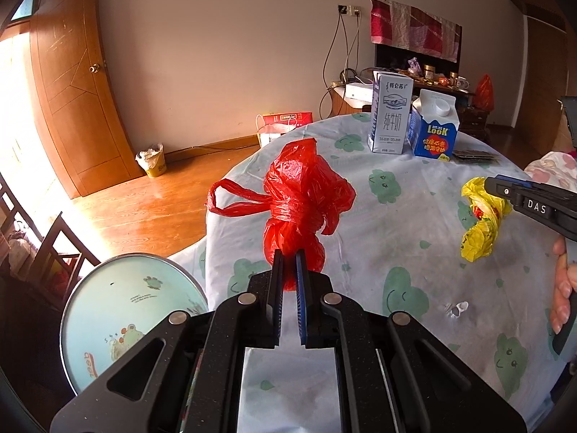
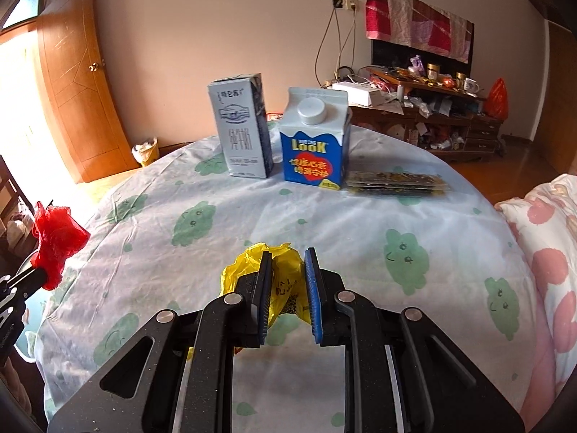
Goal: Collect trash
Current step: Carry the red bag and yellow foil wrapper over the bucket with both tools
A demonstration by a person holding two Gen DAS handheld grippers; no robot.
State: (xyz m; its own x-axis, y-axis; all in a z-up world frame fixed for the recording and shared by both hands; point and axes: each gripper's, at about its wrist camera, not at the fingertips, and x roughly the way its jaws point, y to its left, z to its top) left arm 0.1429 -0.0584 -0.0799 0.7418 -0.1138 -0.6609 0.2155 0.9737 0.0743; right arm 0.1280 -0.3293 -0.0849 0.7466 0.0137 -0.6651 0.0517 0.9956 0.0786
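We hold the left gripper (image 1: 289,258) with its jaws pinching the lower end of the knotted red plastic bag (image 1: 303,198); the bag stands up from the fingertips, and a loop handle sticks out to its left; whether the bag touches the table (image 1: 414,245) we cannot tell. In the right wrist view, the same red bag (image 2: 56,238) appears at the far left, above the table edge, on the end of the left gripper.

We hold the right gripper (image 2: 288,258) with its jaws narrowly spread on either side of the crumpled yellow plastic bag (image 2: 285,281); whether the pads press the bag we cannot tell; the left wrist view shows the yellow bag (image 1: 483,220) hanging from the gripper tip, with the right hand (image 1: 562,288) on the handle.

The table carries a white cloth printed with green cloud faces; at its far side the tall grey milk carton (image 2: 243,126) and the blue LOOK carton (image 2: 313,140) stand upright, just beside each other; flat dark sachets (image 2: 396,182) lie beside the blue carton.

A round tin lid with a frog print (image 1: 126,310) sits beside the table at the lower left; a lined waste bin (image 1: 153,160) stands on the wooden floor near the door (image 1: 72,83).
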